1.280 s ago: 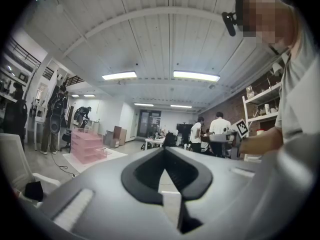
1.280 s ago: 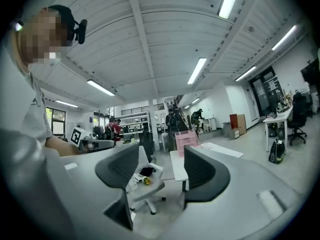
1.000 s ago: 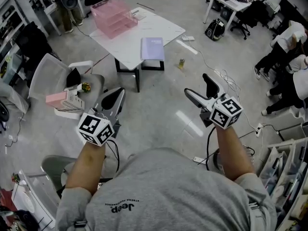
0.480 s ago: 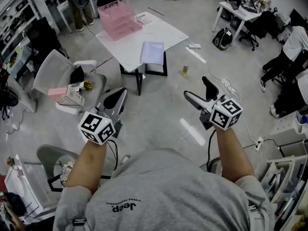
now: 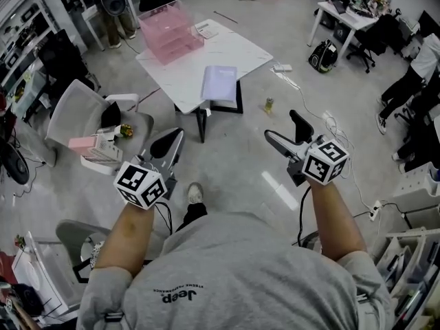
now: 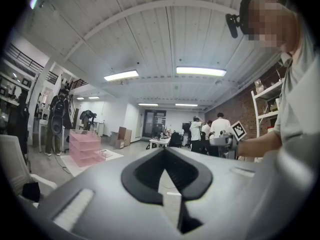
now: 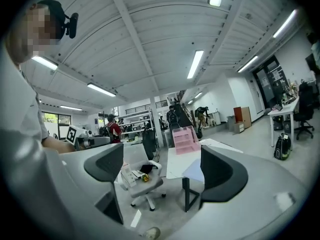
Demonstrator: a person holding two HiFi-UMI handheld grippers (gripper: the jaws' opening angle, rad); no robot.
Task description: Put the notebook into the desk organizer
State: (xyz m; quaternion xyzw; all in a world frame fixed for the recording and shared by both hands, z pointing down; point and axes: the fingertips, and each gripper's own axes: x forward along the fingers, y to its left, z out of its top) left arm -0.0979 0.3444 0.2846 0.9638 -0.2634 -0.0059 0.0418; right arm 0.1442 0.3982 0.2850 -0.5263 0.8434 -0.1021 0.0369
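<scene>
Lilac notebook [image 5: 219, 82] lay on the white tabletop's [image 5: 237, 47] near edge, long axis pointing away, opposite the pink desk organizer [image 5: 170, 31], well ahead of both the empty, pressed-together left claw [image 5: 173, 137] and the spread, empty right claw [image 5: 282, 124].

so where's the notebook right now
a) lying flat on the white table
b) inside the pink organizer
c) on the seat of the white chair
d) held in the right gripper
a: in the head view the notebook lies flat near the front edge of the white table, apart from the pink desk organizer, and the right gripper has its jaws apart with nothing between them.
</scene>
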